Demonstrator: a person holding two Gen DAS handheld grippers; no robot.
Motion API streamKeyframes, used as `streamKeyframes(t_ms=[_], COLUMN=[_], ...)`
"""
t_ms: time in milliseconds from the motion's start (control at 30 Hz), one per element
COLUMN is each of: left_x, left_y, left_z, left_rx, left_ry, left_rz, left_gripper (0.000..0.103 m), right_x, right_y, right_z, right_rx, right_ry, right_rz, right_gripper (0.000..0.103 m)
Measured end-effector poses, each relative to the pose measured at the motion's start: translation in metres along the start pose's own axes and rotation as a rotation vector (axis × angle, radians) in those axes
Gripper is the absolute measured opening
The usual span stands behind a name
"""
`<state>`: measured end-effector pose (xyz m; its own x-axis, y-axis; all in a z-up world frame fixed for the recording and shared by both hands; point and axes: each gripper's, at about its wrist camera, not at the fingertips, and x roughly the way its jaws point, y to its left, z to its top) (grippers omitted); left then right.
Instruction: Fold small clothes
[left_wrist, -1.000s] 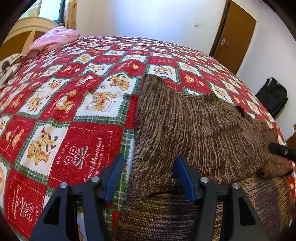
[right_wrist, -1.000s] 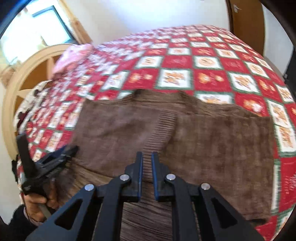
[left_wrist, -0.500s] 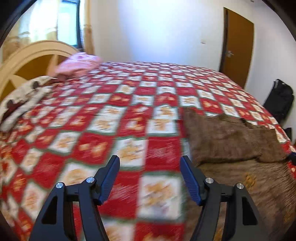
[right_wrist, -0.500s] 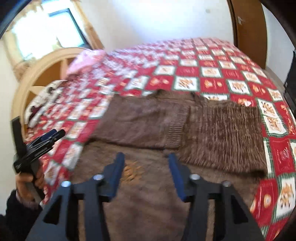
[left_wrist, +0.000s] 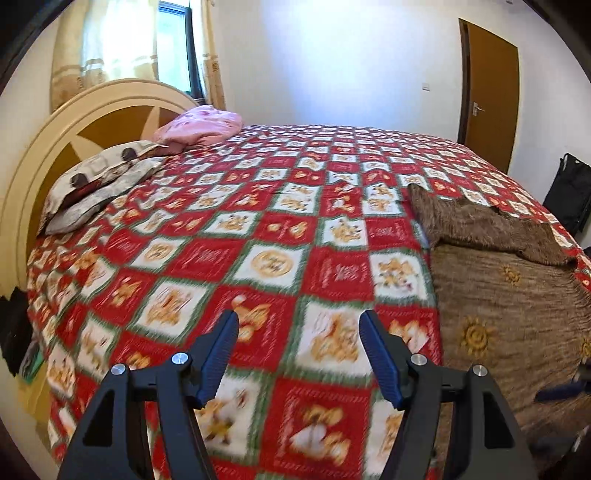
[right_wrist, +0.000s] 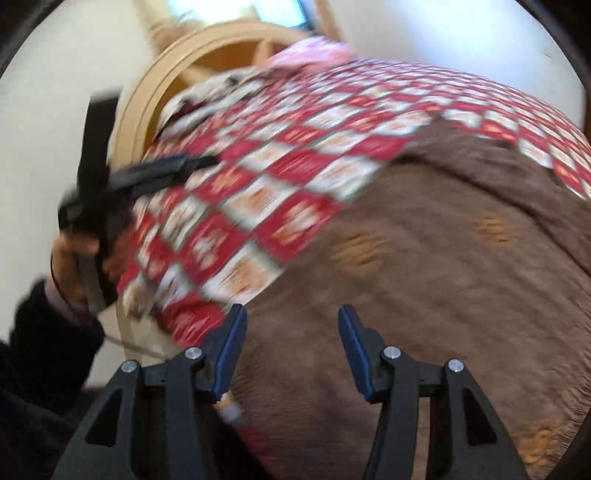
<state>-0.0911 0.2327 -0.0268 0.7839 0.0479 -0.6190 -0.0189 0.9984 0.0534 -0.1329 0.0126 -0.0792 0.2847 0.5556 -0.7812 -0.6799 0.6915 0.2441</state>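
**A:** Where did we see the brown sweater (left_wrist: 509, 295) lying?

**B:** It lay flat on the red, white and green checked bedspread (left_wrist: 273, 236), toward the right side of the bed in the left wrist view. Its far part was doubled over the near part, and small gold sun shapes dotted the near part. In the right wrist view the sweater (right_wrist: 443, 266) filled the lower right, badly blurred.

**A:** And our grippers?

**B:** Our left gripper (left_wrist: 297, 354) had its blue-padded fingers spread wide, holding nothing, above the bare bedspread just beside the sweater's left edge. Our right gripper (right_wrist: 291, 347) was also spread wide and empty, above the near part of the sweater. We could not tell whether it touched the cloth.

**A:** What differed from a second before?

**B:** Then our right gripper's fingers were nearly closed over the sweater; now they stood far apart. Our left gripper had been above the sweater's edge and had since swung left over the bedspread.

**A:** What lay beyond?

**B:** A patterned pillow (left_wrist: 99, 181), a pink pillow (left_wrist: 199, 123), the cream headboard (left_wrist: 70, 125) and a brown door (left_wrist: 487, 92).
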Motion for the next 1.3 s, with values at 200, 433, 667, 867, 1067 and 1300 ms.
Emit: streamKeyframes(t_ms=[200,433,667,867,1067,1300], left_x=[-0.014,-0.021,-0.02,-0.014,-0.014,-0.026], left_y=[0.015,0.024,0.017,-0.01,-0.046,-0.071], left_z=[-0.016,-0.022,-0.024,-0.019,-0.013,-0.024], left_rx=[-0.018,-0.033,0.028,0.159,0.376,0.627], left_ry=[-0.015,-0.034,-0.04,-0.054,-0.09,-0.083], left_rz=[-0.002,-0.011,-0.024,-0.2,-0.46,-0.579], left_gripper=[0.069,0.069,0.069,0.069,0.069,0.069], right_x=[0.036,0.064,0.053,0.023,0.002,0.003], right_y=[0.052,0.072,0.059,-0.012,-0.08,-0.085], right_z=[-0.017,-0.034,-0.03,-0.008,0.001,0.001], right_rx=[-0.191,-0.327,-0.27,0.054,0.285,0.309], right_ry=[0.078,0.144,0.132,0.048,-0.03,-0.002], right_rz=[-0.001,-0.114,-0.094,0.049,0.079,0.143], right_gripper=[0.056,0.047,0.01,0.008,0.009,0.053])
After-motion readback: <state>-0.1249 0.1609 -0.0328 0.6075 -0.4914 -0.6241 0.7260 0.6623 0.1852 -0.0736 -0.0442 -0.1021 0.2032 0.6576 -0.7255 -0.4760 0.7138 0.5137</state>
